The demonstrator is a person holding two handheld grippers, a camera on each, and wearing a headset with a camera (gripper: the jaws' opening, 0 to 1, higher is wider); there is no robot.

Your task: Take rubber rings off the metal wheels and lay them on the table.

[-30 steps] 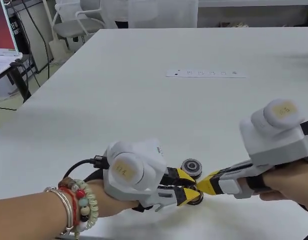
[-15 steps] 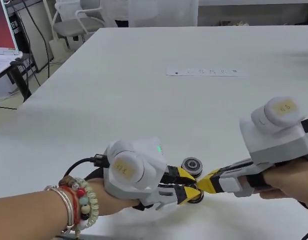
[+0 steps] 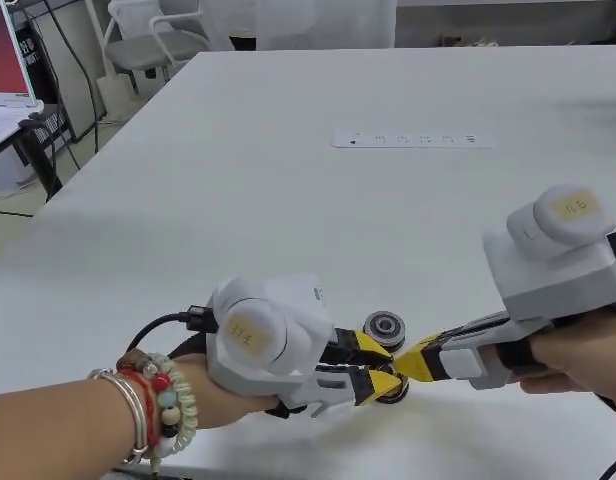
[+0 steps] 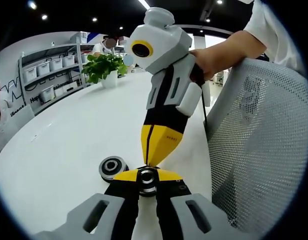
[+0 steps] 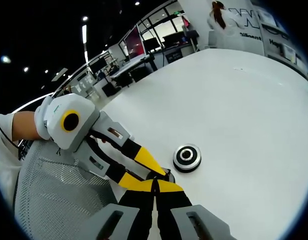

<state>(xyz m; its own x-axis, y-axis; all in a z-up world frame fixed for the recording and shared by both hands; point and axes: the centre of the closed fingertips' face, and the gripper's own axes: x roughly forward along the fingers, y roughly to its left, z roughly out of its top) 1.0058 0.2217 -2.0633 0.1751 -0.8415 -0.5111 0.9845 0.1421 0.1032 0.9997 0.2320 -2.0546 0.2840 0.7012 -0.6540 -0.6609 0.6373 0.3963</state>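
**Change since the earlier frames.** Very little. The head view has shifted slightly, which is camera movement. The two grippers still meet at the same wheel at the near edge of the table (image 3: pixel 288 180). The right gripper's body sits a little higher and further right than before. The loose wheel lies where it did.

**Left side.** A hand wearing beaded bracelets (image 3: pixel 158 410) holds the left gripper (image 3: pixel 380 368). Its yellow-tipped jaws stand at a narrow gap, clamped on either side of the held wheel (image 4: pixel 148 179).

**Centre.**
- The held wheel rests low at the table surface with its hub face turned upward. Being round, it has no long axis, and its axle line runs roughly vertical.
- The loose wheel (image 3: pixel 385 327) lies just beyond the jaw tips and clear of both grippers. It is flat on the table with its axle upright and its black rubber ring (image 5: pixel 175 158) seated around the rim.

**Right side.** The right gripper (image 3: pixel 410 366) comes in from the right, its tip against the held wheel. Its jaws are drawn together to a thin seam. Whether they pinch the wheel's ring cannot be determined.

**Surroundings.** A power strip (image 3: pixel 410 140) lies well away at mid-table. A mesh chair (image 4: pixel 254 140) stands behind the person.
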